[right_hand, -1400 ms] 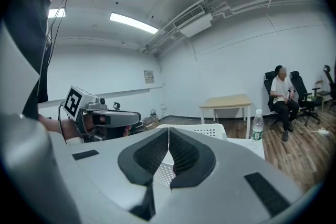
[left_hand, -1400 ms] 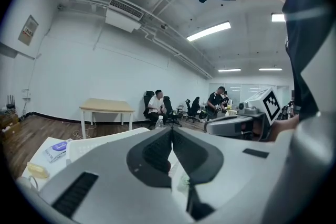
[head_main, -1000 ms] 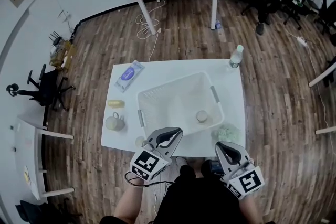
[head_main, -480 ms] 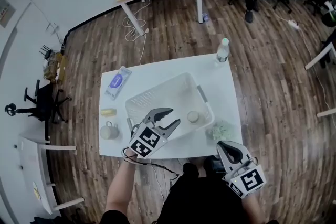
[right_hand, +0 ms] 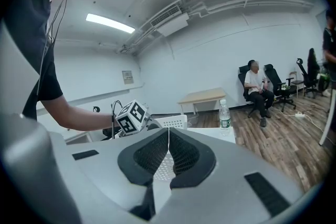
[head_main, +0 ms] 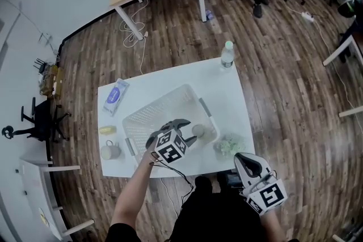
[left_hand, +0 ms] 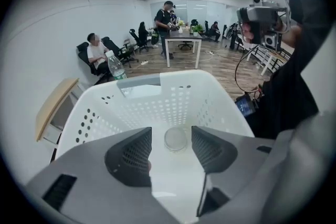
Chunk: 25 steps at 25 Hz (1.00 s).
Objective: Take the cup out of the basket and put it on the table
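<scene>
— Over the white basket point(left_hand: 184, 77), how does the left gripper point(left_hand: 171, 132) stand?
— Its jaws have just been opening wide and grip nothing. The cup point(left_hand: 176, 139) sits on the basket floor beyond them. The right gripper point(right_hand: 168, 136) is closed, empty.

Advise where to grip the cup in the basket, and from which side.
Take the cup by its upper wall, from above, with one jaw on each side. It seems to stand upright on the basket floor, and the high walls block a level approach. The left gripper, whose jaws have just been opening, points down at it, with nothing between the pads yet.
</scene>
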Each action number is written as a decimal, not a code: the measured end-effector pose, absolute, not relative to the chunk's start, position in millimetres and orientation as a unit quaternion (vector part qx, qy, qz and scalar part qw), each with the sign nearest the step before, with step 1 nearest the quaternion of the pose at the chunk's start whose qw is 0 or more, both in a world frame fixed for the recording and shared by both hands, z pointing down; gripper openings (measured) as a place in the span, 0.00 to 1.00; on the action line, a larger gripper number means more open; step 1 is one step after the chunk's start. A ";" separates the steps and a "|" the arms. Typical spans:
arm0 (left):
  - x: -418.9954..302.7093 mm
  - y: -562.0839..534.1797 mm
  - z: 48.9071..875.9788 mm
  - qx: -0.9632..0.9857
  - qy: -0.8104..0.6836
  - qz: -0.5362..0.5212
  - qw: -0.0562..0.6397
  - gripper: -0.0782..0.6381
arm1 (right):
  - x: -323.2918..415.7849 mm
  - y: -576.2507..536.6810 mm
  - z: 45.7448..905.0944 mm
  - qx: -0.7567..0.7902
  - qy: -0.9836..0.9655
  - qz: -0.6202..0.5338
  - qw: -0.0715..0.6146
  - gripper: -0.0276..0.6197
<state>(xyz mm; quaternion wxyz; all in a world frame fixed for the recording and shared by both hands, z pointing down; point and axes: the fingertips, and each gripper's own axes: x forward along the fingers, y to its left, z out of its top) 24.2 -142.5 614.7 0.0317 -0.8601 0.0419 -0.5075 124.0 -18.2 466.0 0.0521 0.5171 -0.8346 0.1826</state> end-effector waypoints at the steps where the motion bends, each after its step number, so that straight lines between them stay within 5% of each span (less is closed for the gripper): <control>1: 26.8 -142.2 624.5 -0.856 0.033 -0.515 0.026 0.45 | 126.4 -19.2 467.4 0.519 -0.833 0.184 0.052 0.08; 7: 34.2 -137.8 690.0 -0.833 -0.013 -0.551 -0.053 0.46 | 139.4 -24.5 474.7 0.526 -0.827 0.194 0.051 0.08; 25: 35.2 -140.8 720.3 -0.819 -0.012 -0.570 -0.057 0.46 | 155.5 -30.8 476.6 0.541 -0.815 0.199 0.051 0.08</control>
